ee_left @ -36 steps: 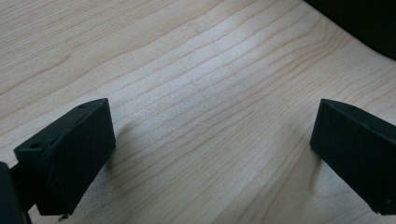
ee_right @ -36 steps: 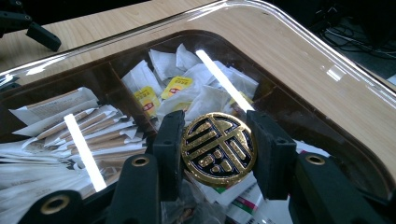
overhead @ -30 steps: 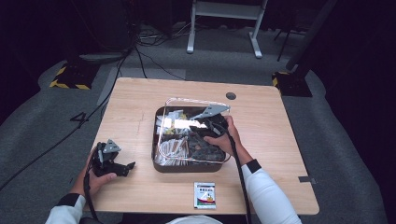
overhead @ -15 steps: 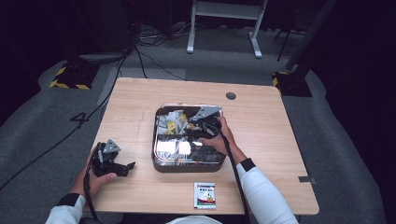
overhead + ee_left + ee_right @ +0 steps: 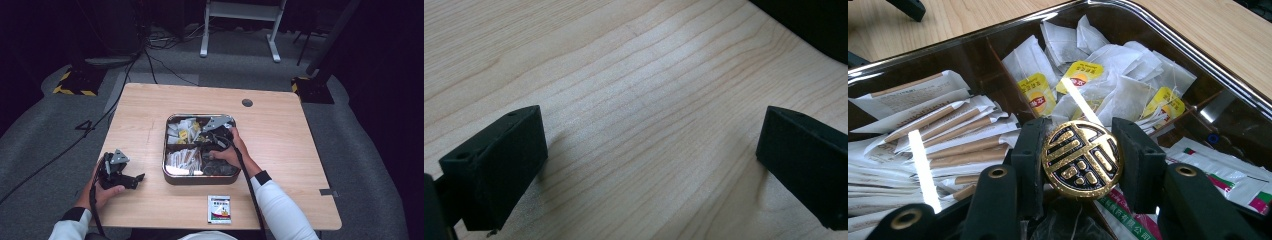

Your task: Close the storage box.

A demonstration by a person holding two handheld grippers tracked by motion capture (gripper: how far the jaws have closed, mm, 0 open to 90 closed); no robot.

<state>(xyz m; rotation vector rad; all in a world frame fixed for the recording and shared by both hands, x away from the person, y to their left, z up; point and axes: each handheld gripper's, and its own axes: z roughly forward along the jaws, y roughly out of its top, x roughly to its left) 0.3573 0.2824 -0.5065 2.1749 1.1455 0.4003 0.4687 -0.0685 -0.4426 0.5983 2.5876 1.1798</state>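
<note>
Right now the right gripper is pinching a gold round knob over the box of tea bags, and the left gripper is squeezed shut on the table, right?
Not quite. The left gripper is open: the left gripper view shows its jaws wide apart over bare table. The right gripper does pinch the gold round knob over the box of tea bags.

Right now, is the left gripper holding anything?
No, the left gripper has its jaws wide apart over the bare wooden table, with nothing between them.

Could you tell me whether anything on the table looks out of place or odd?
One thing: a single sachet lies on the table's near edge, outside the compartment box that holds the rest. The right gripper grips the lid's gold knob.
</note>
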